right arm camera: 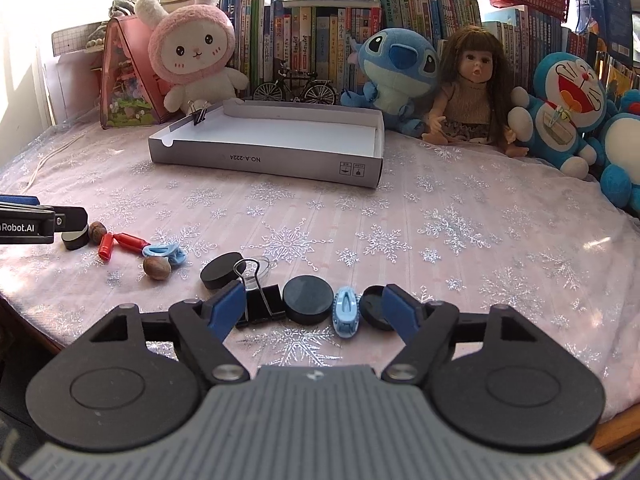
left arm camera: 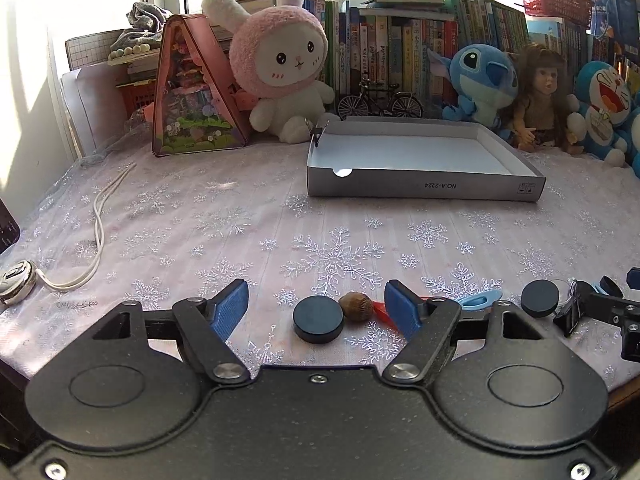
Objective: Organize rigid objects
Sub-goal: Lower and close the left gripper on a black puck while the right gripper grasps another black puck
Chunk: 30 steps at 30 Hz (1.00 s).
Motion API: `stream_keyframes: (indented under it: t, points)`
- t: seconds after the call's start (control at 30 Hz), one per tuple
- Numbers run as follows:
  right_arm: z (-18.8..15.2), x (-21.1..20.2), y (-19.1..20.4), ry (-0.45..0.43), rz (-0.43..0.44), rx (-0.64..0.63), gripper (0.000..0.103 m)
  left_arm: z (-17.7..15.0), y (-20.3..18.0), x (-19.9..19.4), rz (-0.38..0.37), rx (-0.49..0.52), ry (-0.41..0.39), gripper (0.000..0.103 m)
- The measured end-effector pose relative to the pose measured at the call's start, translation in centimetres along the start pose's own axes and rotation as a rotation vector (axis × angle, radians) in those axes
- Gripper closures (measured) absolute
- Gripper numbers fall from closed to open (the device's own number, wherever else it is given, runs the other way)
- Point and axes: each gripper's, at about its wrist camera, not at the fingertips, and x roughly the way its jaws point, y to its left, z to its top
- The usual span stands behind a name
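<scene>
The left gripper (left arm camera: 316, 308) is hovering low over the tablecloth (left arm camera: 360, 232), its jaws released and gripping nothing, with 1 black puck (left arm camera: 318, 319) lying flat directly between the blue pads and a brown nut (left arm camera: 356, 307) touching the puck's far right edge. The right gripper (right arm camera: 312, 307) is likewise standing open and empty, bracketing 4 things in a row across its gap: a binder clip (right arm camera: 262, 304), a second puck (right arm camera: 308, 299), a blue clip (right arm camera: 346, 312) lying lengthwise toward the camera, and a black cap (right arm camera: 372, 306) against the right pad. The grey tray (left arm camera: 424, 188) is sitting well ahead of both, so each puck is lying nearest its own gripper.
</scene>
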Motion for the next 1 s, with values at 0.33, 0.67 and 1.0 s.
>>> stream_keyframes:
  t: [0.33,0.67,1.0]
  points:
    - [0.0,0.0,-2.7,0.026,-0.109,0.062,0.053,-1.6,1.6,0.9,-0.049,-0.002,0.066,0.047]
    - [-0.6,0.8,-3.6,0.070,-0.118,0.116,0.057,-1.9,1.2,1.7,-0.061,-0.004,0.072,0.055]
    - [-0.5,1.8,-3.6,0.071,-0.112,0.126,0.055,-1.9,1.0,2.9,-0.035,-0.008,0.067,0.055]
